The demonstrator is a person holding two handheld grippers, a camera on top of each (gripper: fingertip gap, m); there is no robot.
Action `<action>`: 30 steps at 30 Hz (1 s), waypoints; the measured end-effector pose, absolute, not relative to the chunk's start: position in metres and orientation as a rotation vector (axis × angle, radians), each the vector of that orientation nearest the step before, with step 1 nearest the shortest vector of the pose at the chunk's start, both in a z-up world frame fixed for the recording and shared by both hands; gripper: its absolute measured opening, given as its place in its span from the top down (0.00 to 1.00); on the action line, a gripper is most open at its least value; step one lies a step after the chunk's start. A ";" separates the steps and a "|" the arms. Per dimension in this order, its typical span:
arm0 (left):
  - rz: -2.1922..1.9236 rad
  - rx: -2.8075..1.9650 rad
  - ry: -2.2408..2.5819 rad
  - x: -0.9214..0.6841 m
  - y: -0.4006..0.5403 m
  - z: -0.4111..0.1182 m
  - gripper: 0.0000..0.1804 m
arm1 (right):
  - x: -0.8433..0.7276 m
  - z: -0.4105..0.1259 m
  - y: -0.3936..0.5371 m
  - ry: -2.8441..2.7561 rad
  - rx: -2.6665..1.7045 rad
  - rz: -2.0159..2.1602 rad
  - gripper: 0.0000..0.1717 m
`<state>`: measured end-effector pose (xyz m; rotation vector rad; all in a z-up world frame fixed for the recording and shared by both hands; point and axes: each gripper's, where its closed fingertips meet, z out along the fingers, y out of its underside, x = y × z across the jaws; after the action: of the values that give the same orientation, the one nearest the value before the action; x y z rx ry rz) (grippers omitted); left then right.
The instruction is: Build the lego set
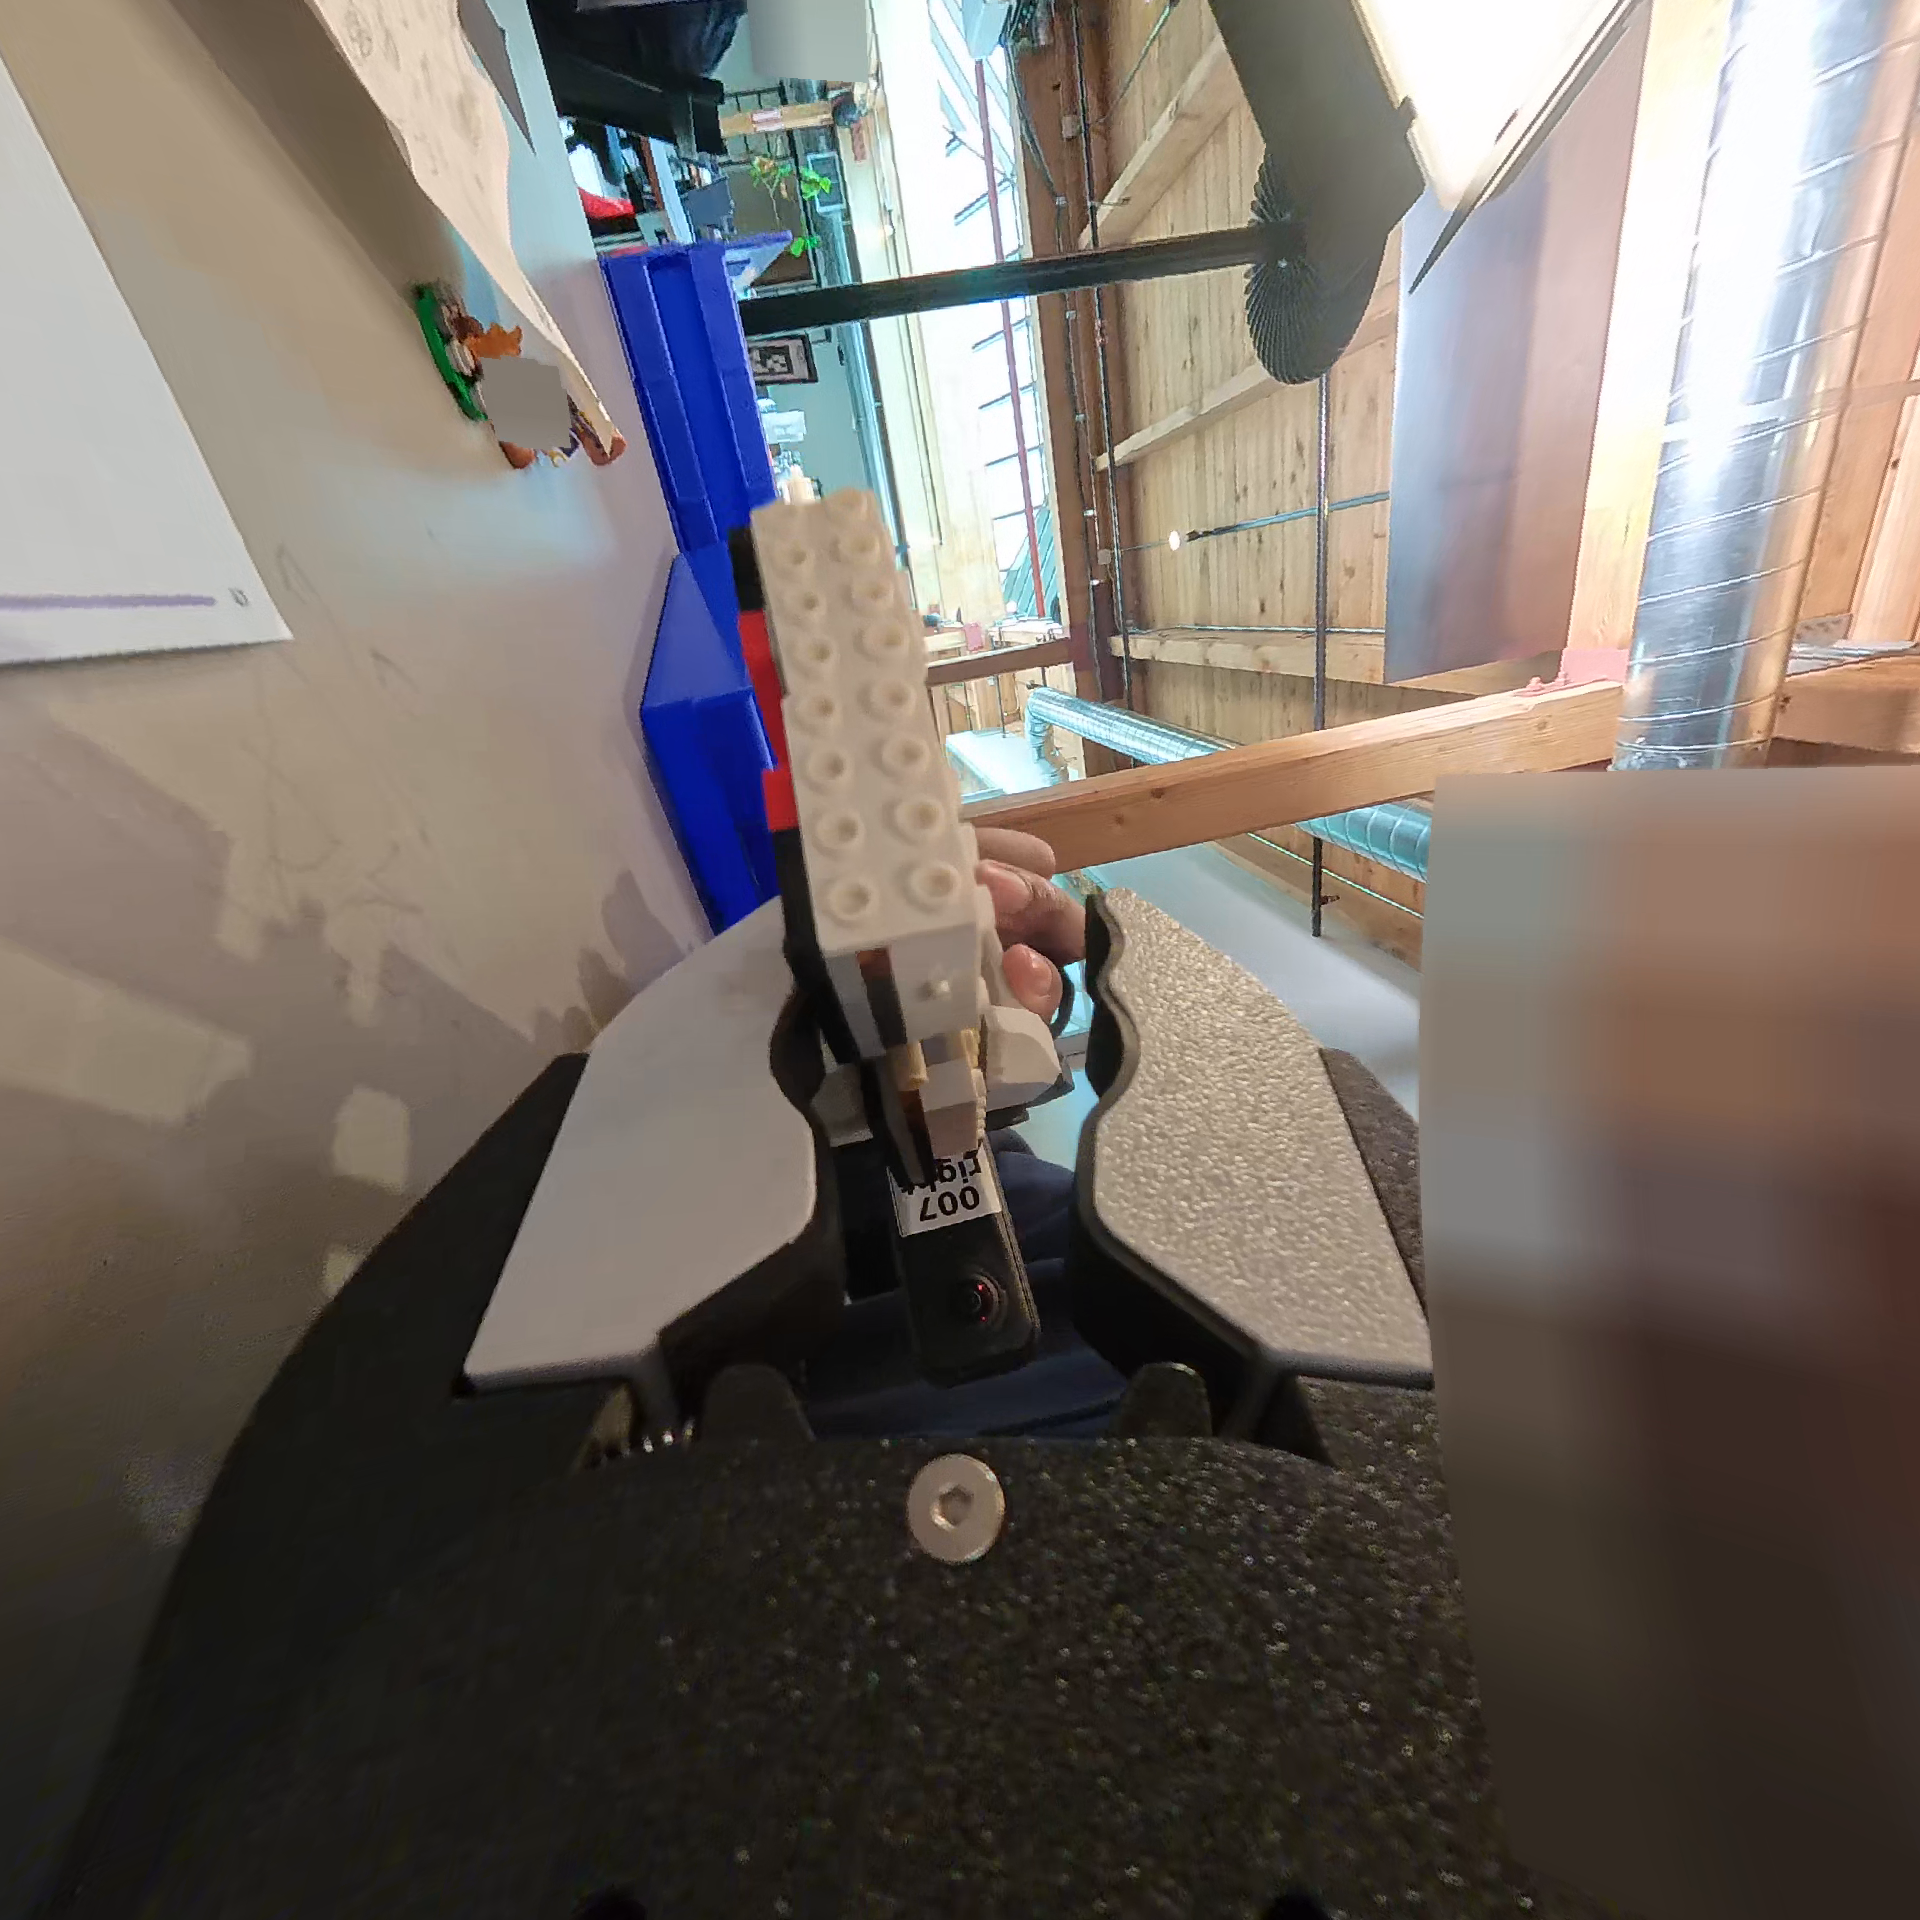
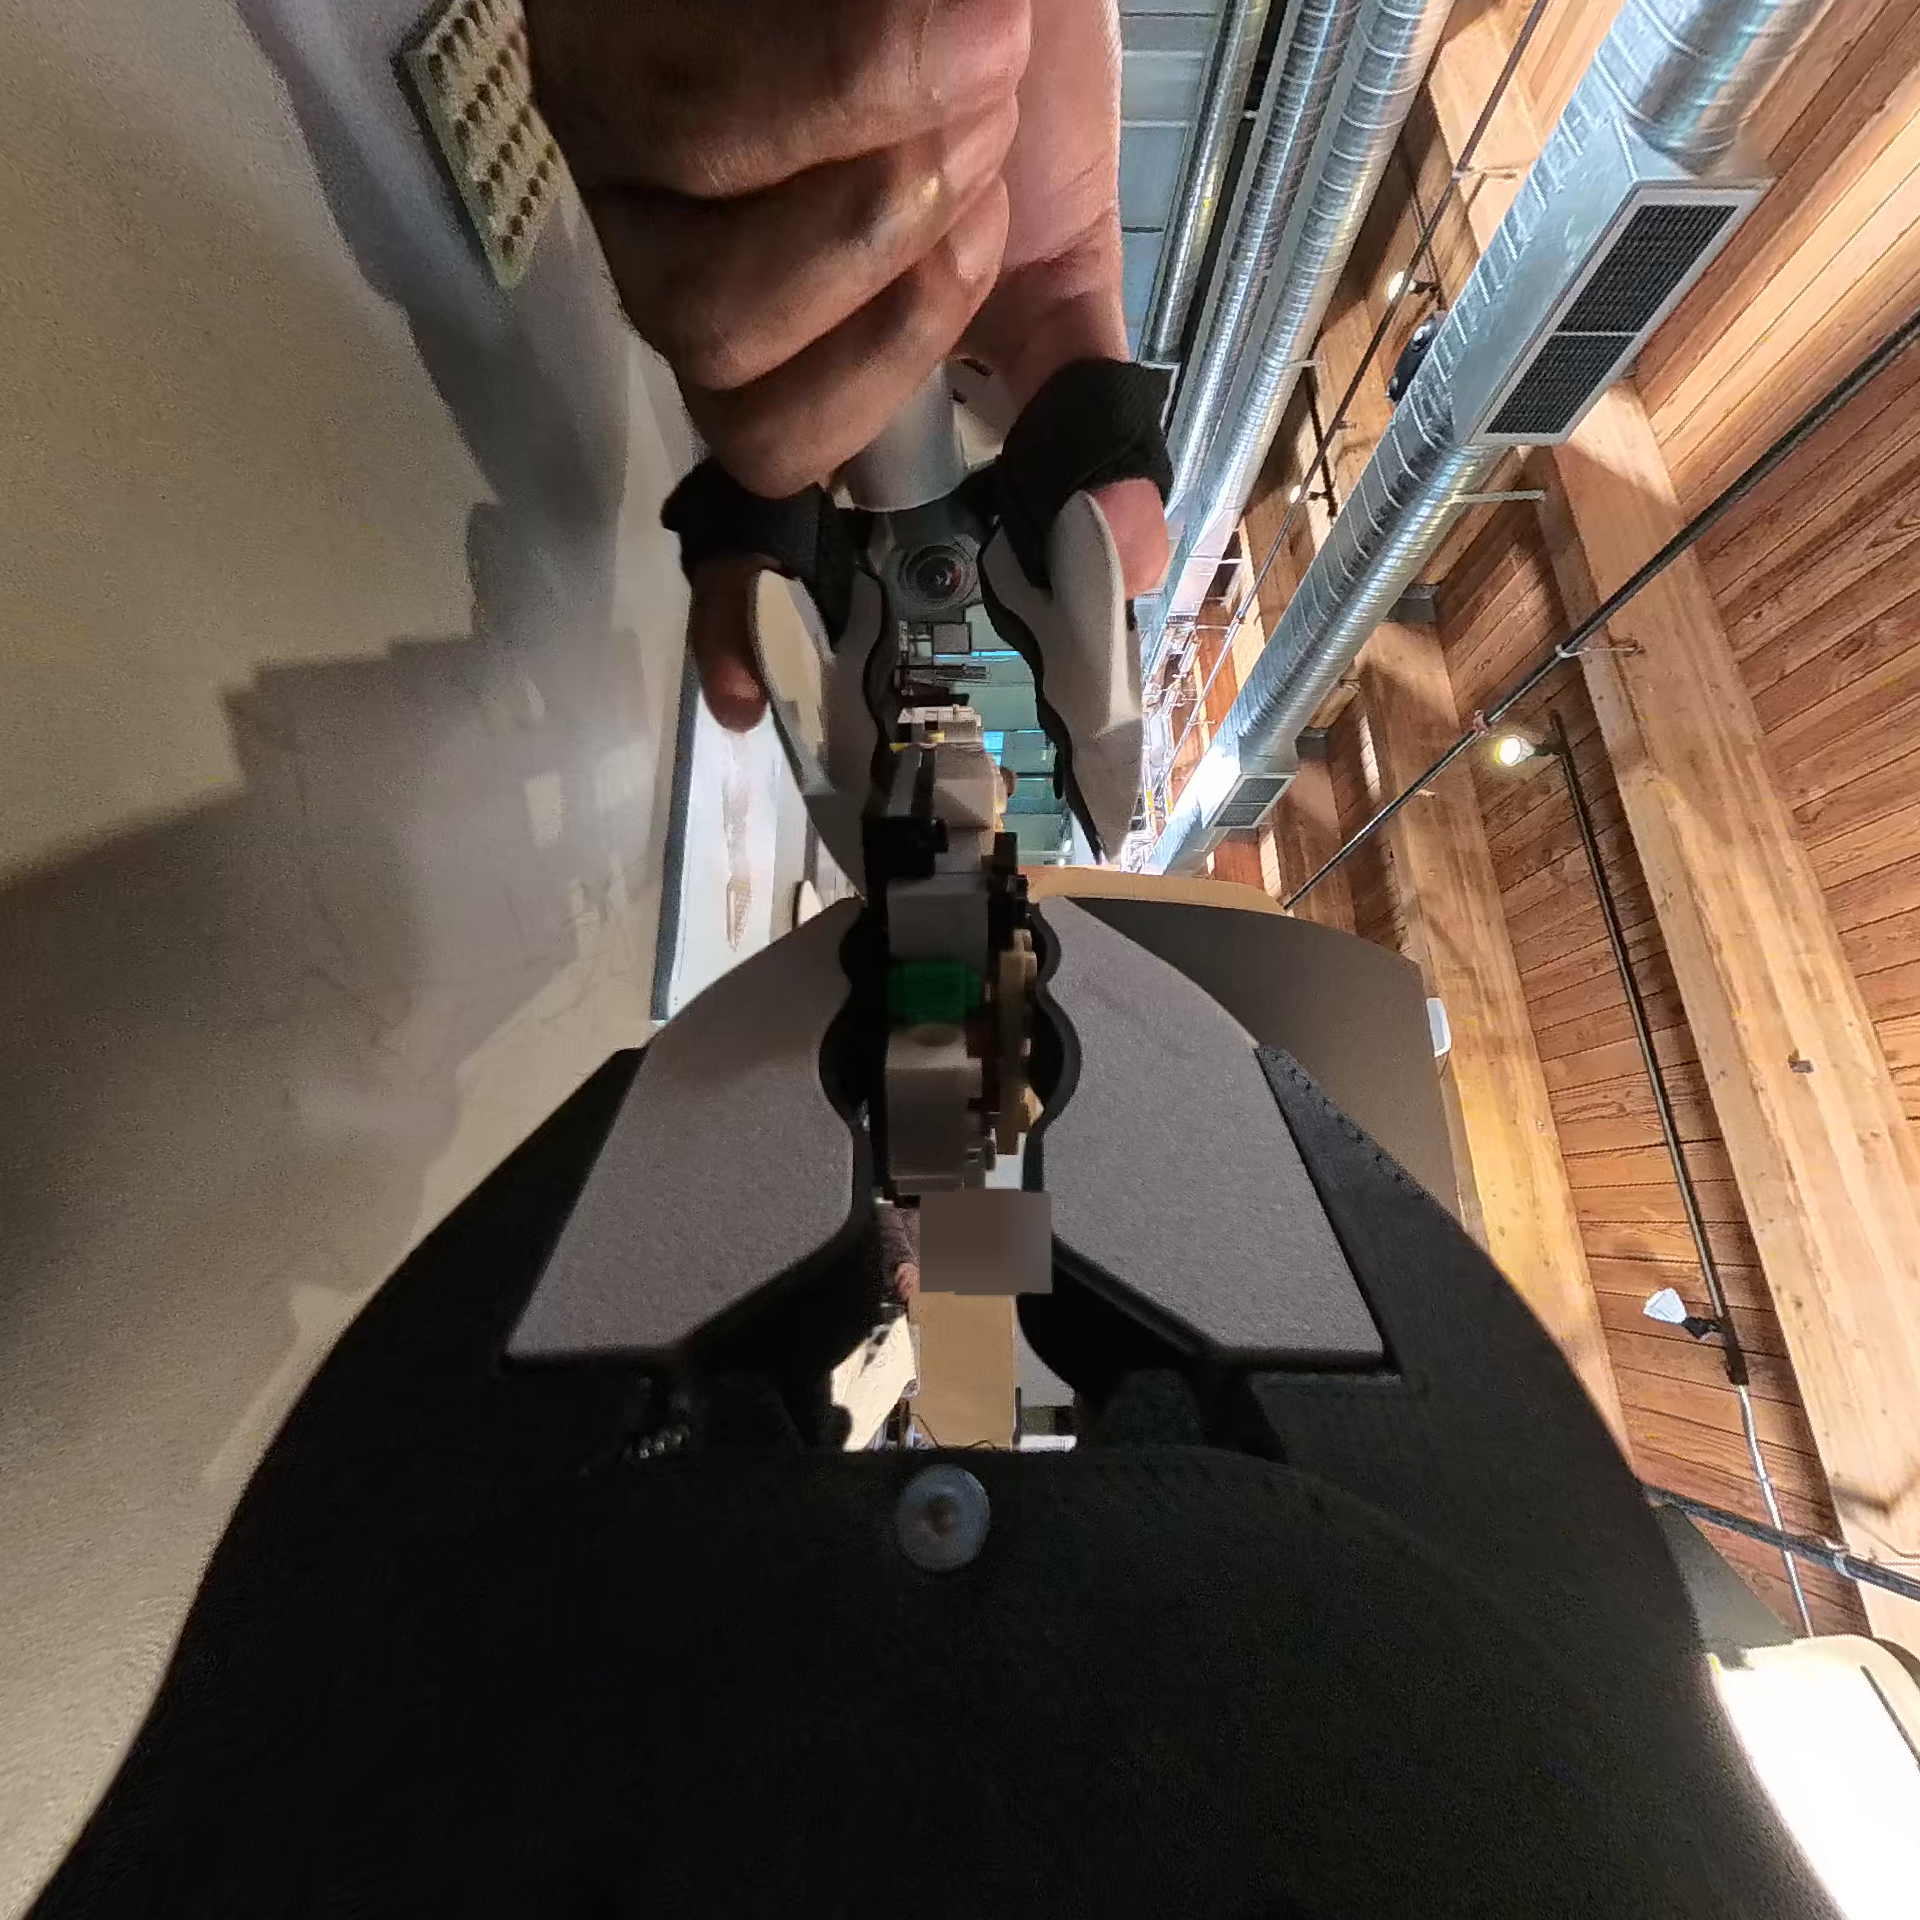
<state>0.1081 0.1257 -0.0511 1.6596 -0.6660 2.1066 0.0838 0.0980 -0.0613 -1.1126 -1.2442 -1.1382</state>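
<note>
In the left wrist view, our left gripper [image 1: 940,971] stands spread: its right finger [image 1: 1226,1101] is clear of the toy-brick model [image 1: 868,727], with a gap and a person's fingertips [image 1: 1023,935] showing between them, while the left finger [image 1: 675,1101] lies close along the model's dark side, and we cannot tell whether it touches. The model rises away from us, a long white studded top with red and black pieces on its left edge; behind it stand blue bins [image 1: 696,436] against the pale table [image 1: 312,831], where sheets of paper [image 1: 94,468] and a small green-and-brown brick piece [image 1: 468,364] lie farther off. In the right wrist view, our right gripper [image 2: 945,997] pinches the near end of the same model [image 2: 935,987], grey, green and tan bricks pressed between both pads. Beyond it the left gripper [image 2: 935,665] faces us, fingers parted around the far end, a hand [image 2: 831,239] wrapped on its handle. We judge that the model now hangs on the right gripper alone, lifted off the table, with a tan studded plate [image 2: 483,135] lying apart.
</note>
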 end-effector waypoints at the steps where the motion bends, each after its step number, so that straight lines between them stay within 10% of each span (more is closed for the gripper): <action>1: 2.117 1.670 -0.667 0.108 0.130 -0.051 0.74 | 0.083 -0.061 0.098 -1.246 -1.105 -1.139 0.85; 30: 2.120 1.803 -0.588 0.106 0.165 -0.065 0.87 | 0.093 -0.064 0.099 -1.245 -1.101 -1.182 0.85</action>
<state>0.1057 0.1651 -0.0648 1.8032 -0.5881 2.1200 0.0926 0.0989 -0.0640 -1.1006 -1.2449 -1.1817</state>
